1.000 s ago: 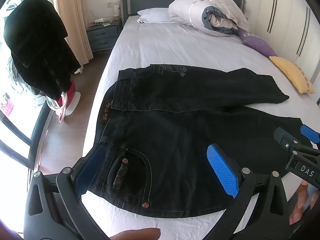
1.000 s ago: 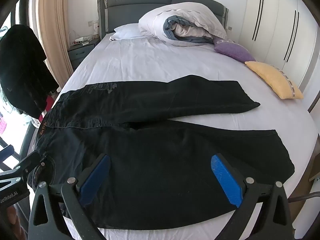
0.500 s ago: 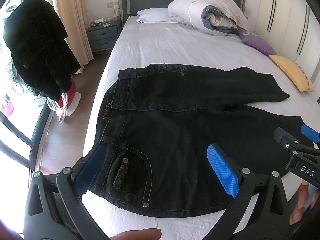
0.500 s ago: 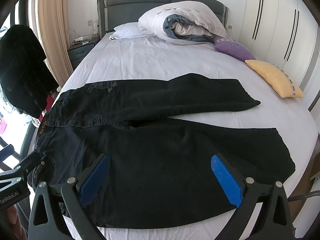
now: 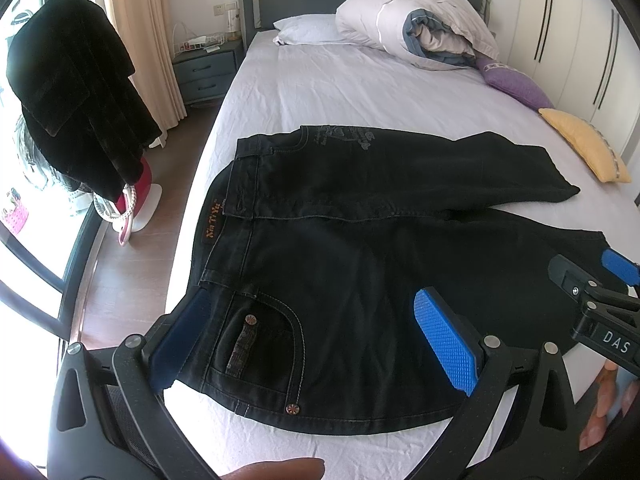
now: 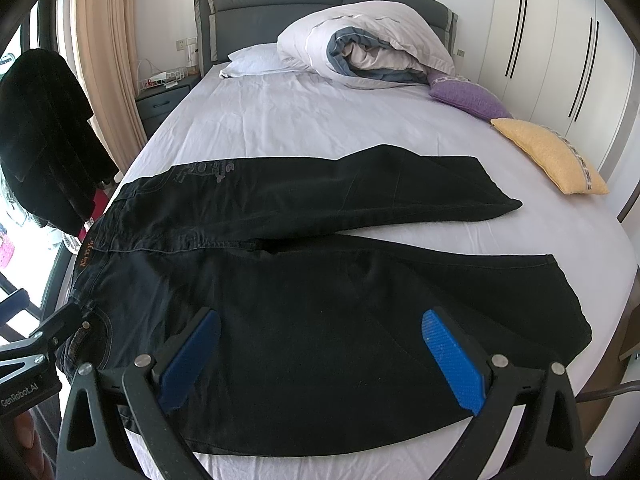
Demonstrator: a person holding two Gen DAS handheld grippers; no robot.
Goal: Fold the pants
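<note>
Right wrist: pants (image 6: pixel 304 280) (pillows (image 6: pixel 548 156) beyond)

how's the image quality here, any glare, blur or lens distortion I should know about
Left wrist view: the window blows out to white at the left edge, the black pants lose fabric detail, and fisheye bending curves the bed. Right wrist view: more even light, sharp, the same curving, dark corners.

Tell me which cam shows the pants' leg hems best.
Right wrist: both leg hems of the black pants lie unobstructed. In the left wrist view the near hem is partly hidden behind the right gripper.
</note>
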